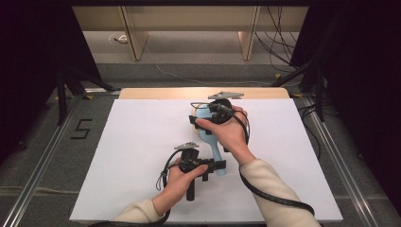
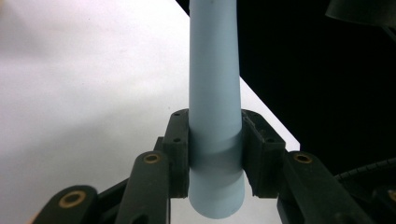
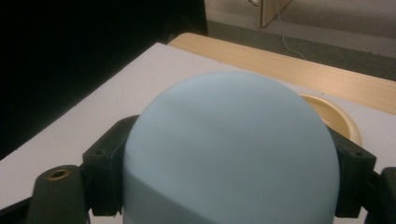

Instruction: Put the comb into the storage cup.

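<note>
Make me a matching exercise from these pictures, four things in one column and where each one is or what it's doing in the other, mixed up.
Things:
1. left gripper
2. right gripper
3. yellow dish
4. wooden strip

Places or states:
A. along the table's far edge
B. shut on the brush's handle
C. behind the brush head, on the white top
D. shut on the brush's wide round head

Pairs: 1-B, 2-D, 3-C, 4-A
</note>
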Tool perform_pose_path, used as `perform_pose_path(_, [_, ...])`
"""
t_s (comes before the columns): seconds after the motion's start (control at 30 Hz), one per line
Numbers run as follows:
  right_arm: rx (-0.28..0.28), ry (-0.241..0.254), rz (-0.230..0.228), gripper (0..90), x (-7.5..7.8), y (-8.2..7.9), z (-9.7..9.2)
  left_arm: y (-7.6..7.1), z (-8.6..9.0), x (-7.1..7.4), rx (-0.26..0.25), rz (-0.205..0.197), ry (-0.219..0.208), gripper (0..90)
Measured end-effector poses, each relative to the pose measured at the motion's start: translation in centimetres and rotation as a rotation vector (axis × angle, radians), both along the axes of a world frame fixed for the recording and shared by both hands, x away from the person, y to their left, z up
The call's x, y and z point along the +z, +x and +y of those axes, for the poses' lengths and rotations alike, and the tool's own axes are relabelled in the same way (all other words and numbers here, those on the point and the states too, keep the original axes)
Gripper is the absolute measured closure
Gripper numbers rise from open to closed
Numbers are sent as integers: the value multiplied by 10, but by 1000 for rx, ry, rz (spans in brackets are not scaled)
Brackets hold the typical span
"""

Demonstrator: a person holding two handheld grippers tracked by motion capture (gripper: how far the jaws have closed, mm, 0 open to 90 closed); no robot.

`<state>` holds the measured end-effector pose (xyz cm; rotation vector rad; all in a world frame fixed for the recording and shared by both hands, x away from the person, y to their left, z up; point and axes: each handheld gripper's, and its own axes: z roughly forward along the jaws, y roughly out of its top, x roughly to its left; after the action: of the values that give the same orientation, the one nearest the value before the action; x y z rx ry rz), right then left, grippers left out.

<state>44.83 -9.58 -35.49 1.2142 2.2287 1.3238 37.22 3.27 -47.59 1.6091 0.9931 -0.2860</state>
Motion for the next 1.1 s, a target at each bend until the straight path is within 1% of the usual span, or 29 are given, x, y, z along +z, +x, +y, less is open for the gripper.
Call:
perform_pose_path(0.23, [-3,6,-2,205,2,0,0,0,1,1,1,-6,5,649])
perform_pose_path(0.33, [-4,8,-1,206,2,0,0,1,1,2,-3,-15,16,646])
perform_pose_path(0.47, [-10,15,2,206,3,0,-1,1,2,3,-2,-22,20,628])
perform_pose_path(0.5, [-11,17,0,206,3,0,-1,0,2,3,-3,-29,25,603])
perform_pose_path(0.53, [-12,19,0,206,4,0,-1,0,2,4,-4,-43,36,571])
perform_pose_path(0.57, [-14,22,-4,206,4,0,-2,0,2,5,-7,-55,47,527])
perform_pose_path(0.63, [-17,33,0,206,4,0,-2,0,2,6,-12,-65,68,401])
perform_pose_path(0.7, [-26,45,3,205,5,1,-3,-2,2,9,-17,-77,110,239])
perform_pose_path(0.77, [-30,60,1,206,5,1,-3,-4,3,11,-23,-95,131,166])
perform_pose_path(0.8, [-32,59,-4,206,5,1,-4,-5,3,12,-19,-105,157,142])
perform_pose_path(0.87, [-41,62,-21,206,6,1,-4,-5,3,13,0,-113,204,150])
perform_pose_path(0.93, [-46,68,-26,206,7,1,-4,-6,3,13,7,-126,237,140])
perform_pose_path(1.03, [-50,71,-34,206,10,1,-5,-7,4,13,-1,-143,249,111])
perform_pose_path(1.1, [-52,74,-39,206,11,1,-5,-7,5,14,-9,-161,258,100])
